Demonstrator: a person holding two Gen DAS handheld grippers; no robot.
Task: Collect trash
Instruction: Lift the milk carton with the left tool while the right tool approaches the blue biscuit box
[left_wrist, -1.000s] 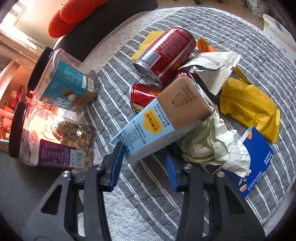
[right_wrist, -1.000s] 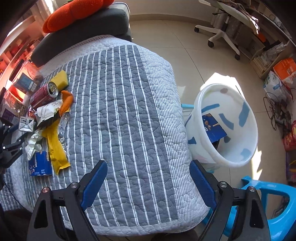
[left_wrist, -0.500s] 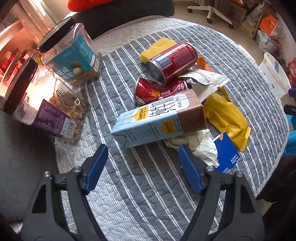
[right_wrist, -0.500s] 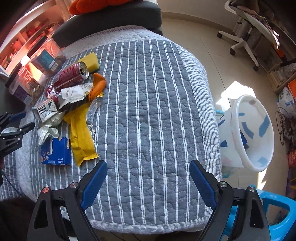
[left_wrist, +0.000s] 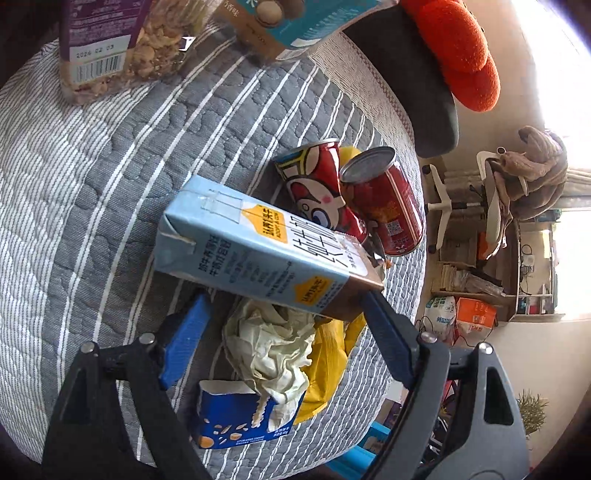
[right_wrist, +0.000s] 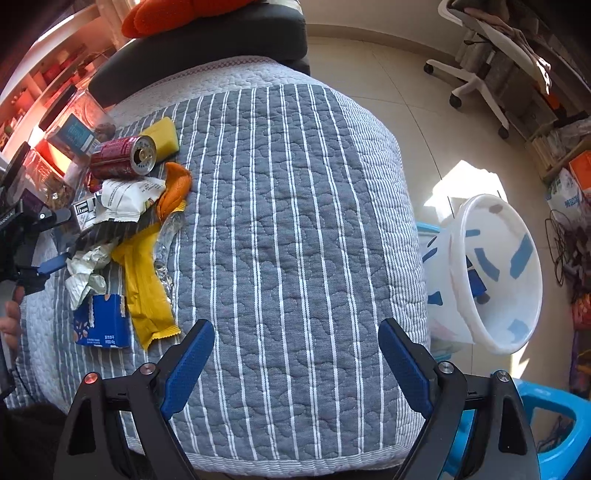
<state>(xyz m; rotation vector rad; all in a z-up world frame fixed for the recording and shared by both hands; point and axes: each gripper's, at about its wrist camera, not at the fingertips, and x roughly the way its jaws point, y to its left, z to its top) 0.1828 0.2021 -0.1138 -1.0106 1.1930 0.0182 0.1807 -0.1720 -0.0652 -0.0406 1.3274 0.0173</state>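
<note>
A light-blue milk carton (left_wrist: 258, 251) lies tilted on the trash pile on the striped quilt (left_wrist: 110, 206). My left gripper (left_wrist: 285, 297) is just short of it. Its jaws are opening and wide apart, no pad presses on the carton, and crumpled paper (left_wrist: 273, 343) lies between them. Two red cans (left_wrist: 388, 206) (left_wrist: 317, 188) lie behind the carton. A yellow wrapper (left_wrist: 328, 365) and a blue box (left_wrist: 232, 421) are nearer. My right gripper (right_wrist: 295, 326) hangs open over bare quilt, holding nothing. The white bin (right_wrist: 495, 273) stands on the floor to the right.
Two nut jars (left_wrist: 122, 40) (left_wrist: 295, 18) stand at the quilt's far side. A dark cushion (right_wrist: 207, 48) with an orange plush (right_wrist: 166, 14) lies behind. A yellow sponge (right_wrist: 162, 134), a white wrapper (right_wrist: 125, 199), a blue stool (right_wrist: 546, 424) and an office chair (right_wrist: 476, 48) are around.
My left gripper let go of the milk carton, opened wide and rolled strongly; the carton now rests on the pile. My right gripper drifted slightly over the quilt and stayed open.
</note>
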